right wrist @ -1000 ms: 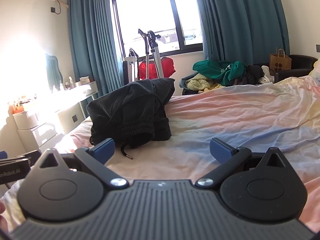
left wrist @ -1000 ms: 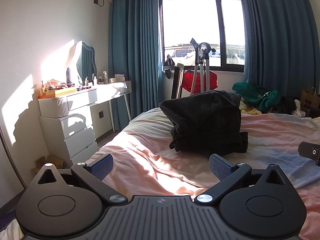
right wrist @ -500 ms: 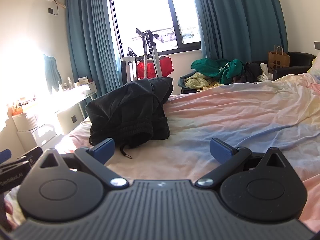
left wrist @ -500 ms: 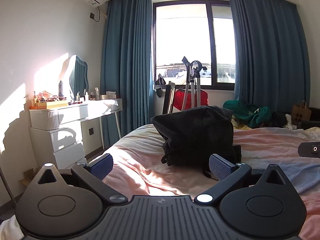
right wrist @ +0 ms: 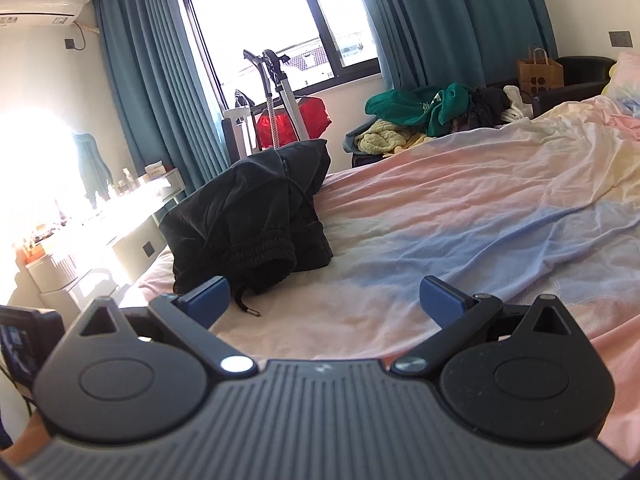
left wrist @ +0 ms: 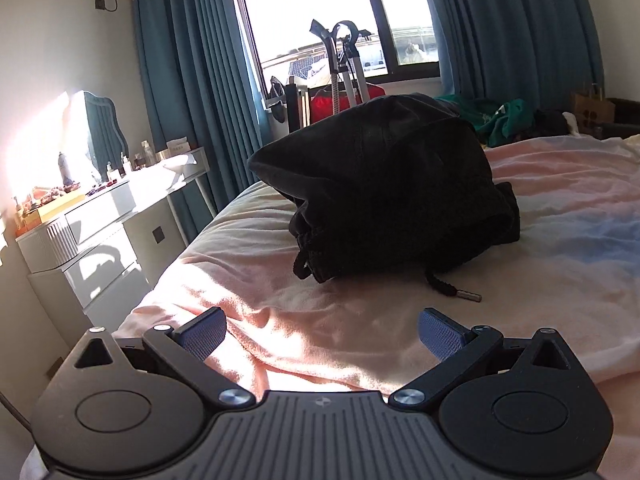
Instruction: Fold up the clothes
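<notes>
Only rightward, green clothes [right wrist: 420,102] (beyond black garment [right wrist: 256,220]).

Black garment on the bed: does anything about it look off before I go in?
The black garment sits in a bunched heap, not flat, and one drawstring trails loose onto the sheet. Nothing looks damaged or spilled.

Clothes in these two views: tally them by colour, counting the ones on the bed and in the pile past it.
Black, on the bed: 1, the bundled garment.
Green, in the pile: 1.
Pale yellow, in the pile: 1.
Dark, in the pile: 1, too tangled to tell apart.
Total: 4.
</notes>
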Demonstrator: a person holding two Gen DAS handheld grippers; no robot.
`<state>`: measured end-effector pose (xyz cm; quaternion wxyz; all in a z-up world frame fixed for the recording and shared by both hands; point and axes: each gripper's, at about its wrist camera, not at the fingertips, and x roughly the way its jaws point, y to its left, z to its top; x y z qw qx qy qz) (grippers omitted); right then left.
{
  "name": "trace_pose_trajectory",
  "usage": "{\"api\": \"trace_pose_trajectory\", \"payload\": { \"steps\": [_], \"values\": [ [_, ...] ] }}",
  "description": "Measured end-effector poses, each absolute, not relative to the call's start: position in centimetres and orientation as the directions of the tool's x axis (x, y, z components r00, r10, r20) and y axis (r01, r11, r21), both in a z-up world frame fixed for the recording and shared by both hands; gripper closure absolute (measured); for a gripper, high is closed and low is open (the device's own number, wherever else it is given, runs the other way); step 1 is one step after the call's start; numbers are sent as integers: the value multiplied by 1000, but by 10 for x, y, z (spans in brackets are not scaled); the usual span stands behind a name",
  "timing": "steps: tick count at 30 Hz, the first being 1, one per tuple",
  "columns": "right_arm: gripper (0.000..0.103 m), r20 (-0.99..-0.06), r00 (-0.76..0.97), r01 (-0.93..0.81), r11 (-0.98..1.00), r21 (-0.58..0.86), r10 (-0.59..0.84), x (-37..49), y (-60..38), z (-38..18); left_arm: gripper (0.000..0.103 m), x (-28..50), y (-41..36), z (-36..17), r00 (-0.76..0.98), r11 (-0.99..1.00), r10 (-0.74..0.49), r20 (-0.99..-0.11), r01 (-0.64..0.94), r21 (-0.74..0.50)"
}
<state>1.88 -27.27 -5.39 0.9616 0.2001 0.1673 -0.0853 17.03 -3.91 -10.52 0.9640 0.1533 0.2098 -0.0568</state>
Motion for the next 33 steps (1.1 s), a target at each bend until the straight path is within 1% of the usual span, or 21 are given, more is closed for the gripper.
{"api": "trace_pose_trajectory", "payload": {
  "steps": [4,6,8,9,11,14,16,19,22,27,30,33],
  "values": [
    [0,-373,924,245,883,401,-87,30,-286,-64,0,218,-61,-128,919,881,-38,-392,216,421],
    [0,-396,915,257,872,416,-80,41,-294,-73,0,243,-70,-136,926,851,-21,-376,213,479],
    [0,-418,906,269,863,428,-75,52,-300,-83,4,265,-76,-141,925,848,-20,-381,217,483],
    [0,-427,901,274,858,434,-71,57,-302,-88,9,276,-79,-143,923,849,-20,-383,218,481],
    [0,-446,892,283,854,437,-67,68,-305,-98,27,289,-81,-141,921,855,-40,-388,232,463],
    [0,-474,878,296,852,431,-66,82,-306,-111,38,294,-82,-134,922,867,-72,-380,246,434],
    [0,-490,870,301,847,438,-56,88,-308,-117,62,291,-79,-125,927,877,-97,-362,252,409],
    [0,-497,866,307,846,436,-59,91,-308,-121,75,276,-73,-99,933,891,-170,-317,283,355],
    [0,-482,874,298,849,436,-59,88,-307,-119,80,252,-69,-64,932,901,-245,-268,321,293],
    [0,-427,902,260,864,431,-58,75,-303,-104,82,201,-64,1,912,902,-358,-199,393,180],
    [0,-386,922,213,873,439,-31,63,-299,-93,82,150,-76,39,889,883,-428,-164,450,136],
    [0,-348,937,152,890,429,8,49,-290,-82,83,102,-74,65,859,856,-494,-137,508,97]
  ]
}}
